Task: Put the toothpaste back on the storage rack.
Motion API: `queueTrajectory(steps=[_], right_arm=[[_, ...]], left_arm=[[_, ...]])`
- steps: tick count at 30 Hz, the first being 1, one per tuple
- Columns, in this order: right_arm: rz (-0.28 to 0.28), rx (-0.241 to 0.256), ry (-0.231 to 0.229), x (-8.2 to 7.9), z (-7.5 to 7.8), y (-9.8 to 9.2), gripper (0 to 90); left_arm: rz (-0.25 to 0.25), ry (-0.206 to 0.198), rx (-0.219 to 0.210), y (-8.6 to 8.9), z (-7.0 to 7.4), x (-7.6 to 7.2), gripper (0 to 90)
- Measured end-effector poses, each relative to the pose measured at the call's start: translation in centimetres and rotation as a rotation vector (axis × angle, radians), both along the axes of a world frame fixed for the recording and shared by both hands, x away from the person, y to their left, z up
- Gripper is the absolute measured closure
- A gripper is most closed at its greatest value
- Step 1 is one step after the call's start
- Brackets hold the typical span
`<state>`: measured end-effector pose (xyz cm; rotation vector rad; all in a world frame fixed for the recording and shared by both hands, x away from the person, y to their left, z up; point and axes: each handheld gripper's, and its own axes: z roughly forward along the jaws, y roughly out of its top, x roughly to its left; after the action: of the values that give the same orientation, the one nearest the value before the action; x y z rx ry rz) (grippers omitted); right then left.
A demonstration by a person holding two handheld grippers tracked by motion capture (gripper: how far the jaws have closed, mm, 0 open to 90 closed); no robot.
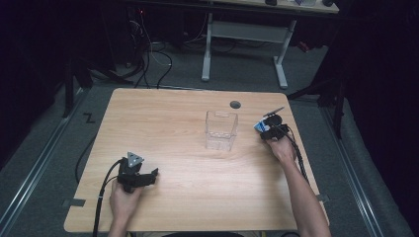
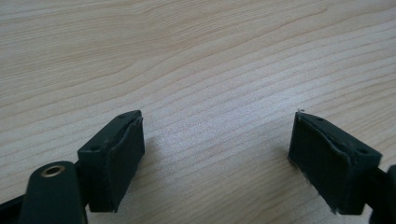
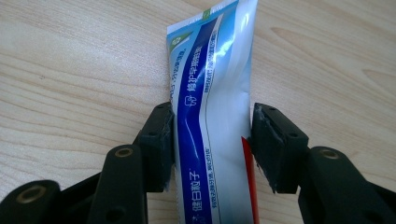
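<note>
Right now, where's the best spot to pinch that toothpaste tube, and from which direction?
Probably across its flat middle, as the right gripper does: the toothpaste tube lies flat on the table, so the jaws come in low along its length and close on its two long edges. The flattened body gives the pads parallel sides; the crimped far end is thinner.

A blue, white and silver toothpaste tube [image 3: 212, 112] with white lettering and a red patch near one edge is lying flat on the wooden surface [image 3: 70, 70]. Its crimped end is pointing away, and it is sitting to the right of the clear box [image 1: 221, 130].
</note>
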<state>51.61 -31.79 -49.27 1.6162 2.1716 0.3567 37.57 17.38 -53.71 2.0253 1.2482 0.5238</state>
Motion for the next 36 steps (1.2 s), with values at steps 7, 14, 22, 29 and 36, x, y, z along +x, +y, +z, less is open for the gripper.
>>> queueTrajectory(steps=[7, 14, 22, 29, 36], right_arm=[[-0.035, 0.034, 0.033, 0.6, -0.3, -0.8, 56.2], [-0.053, 0.06, 0.065, 1.0, -0.4, -1.4, 60.1], [-0.072, 0.086, 0.082, 1.2, -0.3, -1.7, 66.5], [-0.08, 0.132, 0.074, 1.0, 0.0, -2.1, 71.3], [-0.051, 0.199, 0.106, 0.5, 0.4, -2.1, 71.7]], left_arm=[[0.0, 0.0, 0.0, 0.0, 0.0, 0.0, 18.7], [0.0, 0.001, 0.0, 0.0, 0.0, 0.0, 18.7], [0.0, 0.001, 0.0, 0.0, 0.0, 0.0, 18.7], [0.0, 0.0, 0.0, 0.0, 0.0, 0.0, 18.7], [0.0, 0.001, 0.0, 0.0, 0.0, 0.0, 18.7]])
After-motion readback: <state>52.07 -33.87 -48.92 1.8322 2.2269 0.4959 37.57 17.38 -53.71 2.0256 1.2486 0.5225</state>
